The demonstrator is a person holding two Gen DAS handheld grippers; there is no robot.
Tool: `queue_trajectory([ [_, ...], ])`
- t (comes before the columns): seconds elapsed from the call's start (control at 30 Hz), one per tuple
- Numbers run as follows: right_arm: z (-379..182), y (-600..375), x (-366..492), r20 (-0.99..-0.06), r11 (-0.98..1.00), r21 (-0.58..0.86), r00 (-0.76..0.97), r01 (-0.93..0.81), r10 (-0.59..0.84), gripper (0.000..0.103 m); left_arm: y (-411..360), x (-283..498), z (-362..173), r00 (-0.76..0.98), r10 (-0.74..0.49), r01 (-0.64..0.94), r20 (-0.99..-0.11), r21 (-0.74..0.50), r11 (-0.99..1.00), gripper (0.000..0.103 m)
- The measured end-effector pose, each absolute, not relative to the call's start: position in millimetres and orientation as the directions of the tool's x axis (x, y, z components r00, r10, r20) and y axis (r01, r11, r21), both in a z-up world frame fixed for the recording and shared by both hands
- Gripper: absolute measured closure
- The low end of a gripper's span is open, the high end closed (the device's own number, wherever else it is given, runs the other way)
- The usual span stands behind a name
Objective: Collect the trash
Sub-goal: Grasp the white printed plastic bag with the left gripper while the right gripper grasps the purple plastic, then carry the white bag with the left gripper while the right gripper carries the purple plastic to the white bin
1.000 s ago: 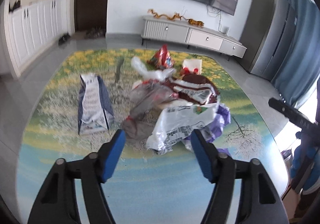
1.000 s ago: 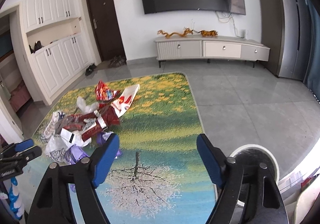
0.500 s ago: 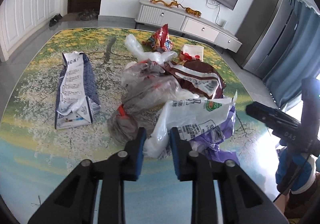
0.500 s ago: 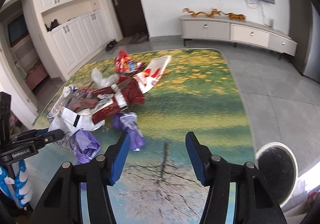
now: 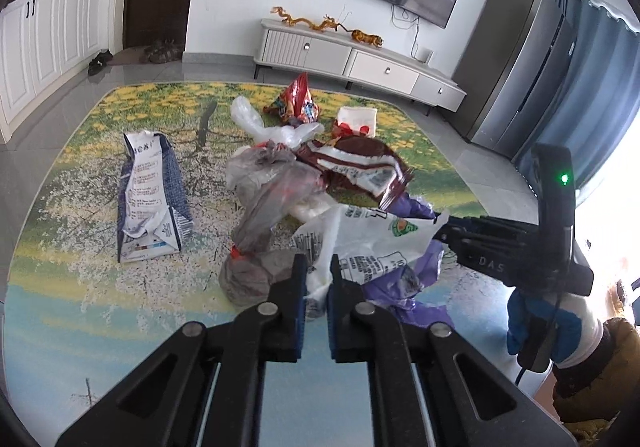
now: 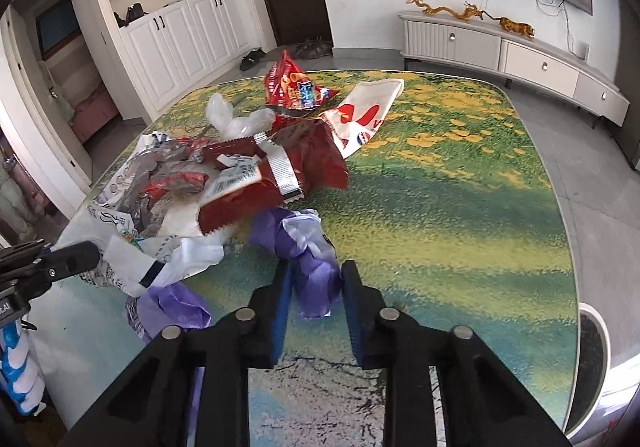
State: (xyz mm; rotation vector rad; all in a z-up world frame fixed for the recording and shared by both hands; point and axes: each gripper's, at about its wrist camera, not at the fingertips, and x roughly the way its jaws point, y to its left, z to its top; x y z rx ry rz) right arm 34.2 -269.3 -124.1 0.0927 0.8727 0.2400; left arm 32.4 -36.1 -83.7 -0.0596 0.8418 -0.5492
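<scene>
A heap of trash lies on the landscape-print table (image 5: 80, 311). My left gripper (image 5: 319, 271) is shut on the near edge of a white printed plastic bag (image 5: 368, 243); the bag also shows in the right wrist view (image 6: 120, 247). My right gripper (image 6: 315, 279) has its jaws closed around a crumpled purple plastic bag (image 6: 308, 259), which fills the gap between the pads. The heap also holds a dark red snack wrapper (image 6: 272, 175), a grey plastic bag (image 5: 264, 199), a red chip bag (image 6: 294, 87) and a blue-white carton (image 5: 150, 199).
A round bin (image 6: 596, 359) stands on the floor beyond the table's right edge in the right wrist view. A white-red paper bag (image 6: 368, 111) lies at the far side of the heap. The right gripper's body (image 5: 520, 247) shows at the right of the left wrist view.
Both grippers have moved forward into the heap and closed: the left from wide open to shut on the white bag, the right from wide open to closed around the purple bag.
</scene>
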Motion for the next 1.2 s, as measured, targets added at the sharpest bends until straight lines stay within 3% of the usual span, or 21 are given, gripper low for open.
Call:
queue_trajectory([
  [0.33,-104.7,-278.0,-2.5,-0.731,0.977,0.137,0.65,-0.162,0.21,0.085,-22.2,20.6,-56.8,0.583,-0.497,0.414,-0.643,-0.291,0.862,0.096],
  [0.5,-97.4,-289.5,-22.4,-0.726,0.98,0.138,0.657,-0.146,0.2,0.085,-3.6,25.0,-49.7,0.553,-0.563,0.373,-0.614,-0.421,0.827,0.096],
  [0.87,-89.9,-314.5,-55.8,-0.733,0.995,0.077,0.673,-0.06,0.098,0.085,0.1,3.1,-22.1,0.619,-0.523,0.377,-0.586,-0.363,0.852,0.096],
  [1.2,-91.3,-340.8,-81.1,-0.732,0.997,0.074,0.68,0.017,0.042,0.085,-4.0,-5.4,-20.9,0.602,-0.549,0.392,-0.58,-0.384,0.836,0.096],
])
